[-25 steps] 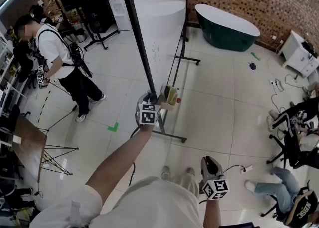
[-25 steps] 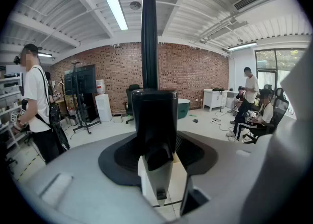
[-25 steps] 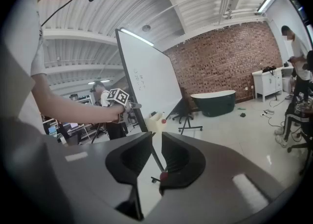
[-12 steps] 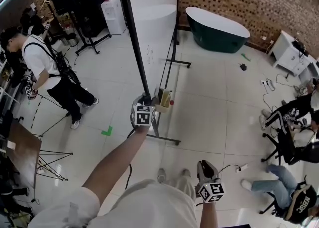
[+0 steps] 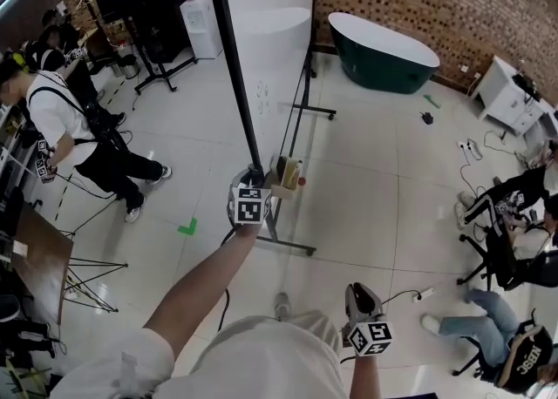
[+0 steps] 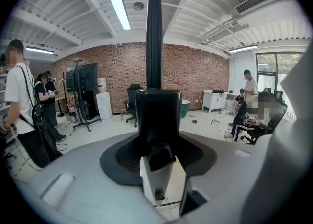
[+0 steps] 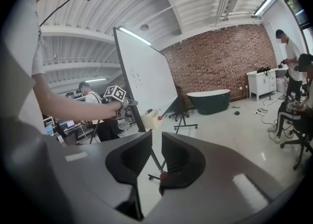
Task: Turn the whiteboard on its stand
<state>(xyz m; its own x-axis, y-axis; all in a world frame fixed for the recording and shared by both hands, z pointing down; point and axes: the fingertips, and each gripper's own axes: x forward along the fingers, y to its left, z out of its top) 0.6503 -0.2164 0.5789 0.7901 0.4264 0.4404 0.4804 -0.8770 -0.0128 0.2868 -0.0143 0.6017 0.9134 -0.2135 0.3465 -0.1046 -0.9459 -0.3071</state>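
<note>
The whiteboard (image 5: 270, 49) stands upright on its wheeled stand (image 5: 292, 245), edge-on to me, with a black frame edge (image 5: 234, 57). At arm's length my left gripper (image 5: 254, 176) is shut on the lower part of that edge. In the left gripper view the black edge (image 6: 154, 32) rises straight up from between the jaws of the left gripper (image 6: 157, 115), which have just been closing on it. My right gripper (image 5: 358, 291) hangs low by my body, away from the board. It is open by a narrow gap, with nothing between the jaws, and the right gripper view shows the whiteboard (image 7: 149, 78) beyond the right gripper (image 7: 155, 142).
A small tray (image 5: 288, 175) with bottles hangs on the stand by my left gripper. A dark green bathtub (image 5: 384, 40) lies beyond the board. A person (image 5: 61, 118) stands at the left, others sit at the right (image 5: 514, 206). A wooden table (image 5: 44, 258) is near left.
The person at the left has stepped further left. My left gripper stays on the board's edge. My right gripper has shifted slightly.
</note>
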